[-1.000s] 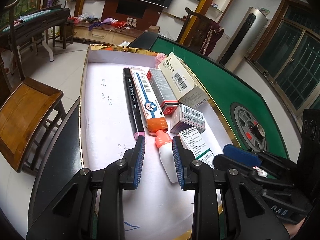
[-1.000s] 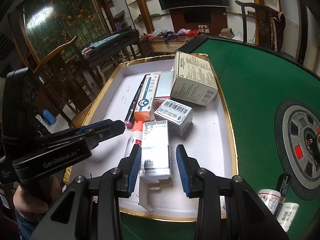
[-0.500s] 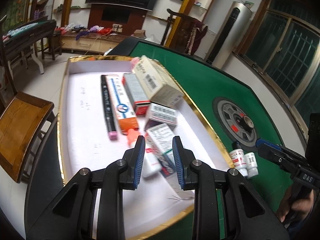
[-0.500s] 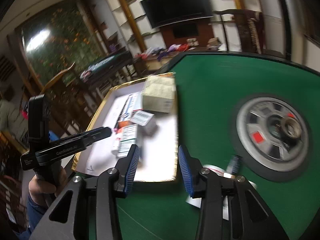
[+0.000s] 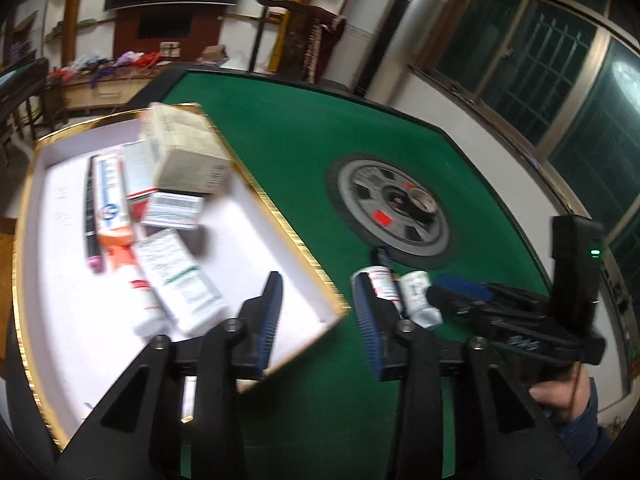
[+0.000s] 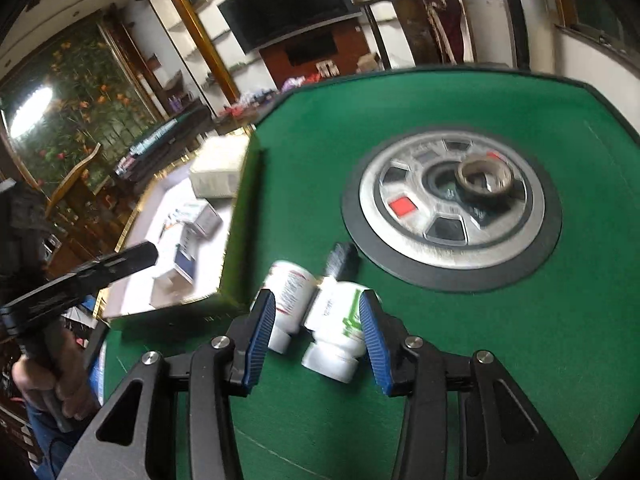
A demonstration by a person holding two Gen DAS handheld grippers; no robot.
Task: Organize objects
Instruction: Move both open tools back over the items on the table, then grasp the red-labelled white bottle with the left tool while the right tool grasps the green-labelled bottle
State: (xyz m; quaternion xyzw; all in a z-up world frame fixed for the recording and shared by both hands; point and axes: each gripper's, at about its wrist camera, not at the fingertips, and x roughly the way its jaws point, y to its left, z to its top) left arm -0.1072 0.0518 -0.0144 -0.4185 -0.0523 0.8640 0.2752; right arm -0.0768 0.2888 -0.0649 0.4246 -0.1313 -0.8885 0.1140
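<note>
Two white bottles lie side by side on the green felt, one red-labelled (image 6: 290, 292) and one green-labelled (image 6: 336, 320), with a dark marker (image 6: 340, 258) behind them. My right gripper (image 6: 316, 320) hovers open just over both bottles, which show between its blue pads. My left gripper (image 5: 320, 312) hangs over the near corner of the gold-rimmed tray (image 5: 288, 232); its jaws are opening and nothing is between them. In the tray are a large beige box (image 5: 184, 160), a white-green box (image 5: 176, 280), a small box (image 5: 172, 210), an orange tube box (image 5: 110, 200) and a black pen (image 5: 90, 216).
A round grey-and-black panel (image 6: 452, 208) sits in the table's middle with a tape roll (image 6: 486, 174) on it. Hands hold each gripper at the near table edge. A wooden chair, a TV wall and a tall fan unit stand beyond the table.
Both grippers swung right, away from the tray's boxes. The right one now sits over the two bottles on the felt. The left jaws have spread wider.
</note>
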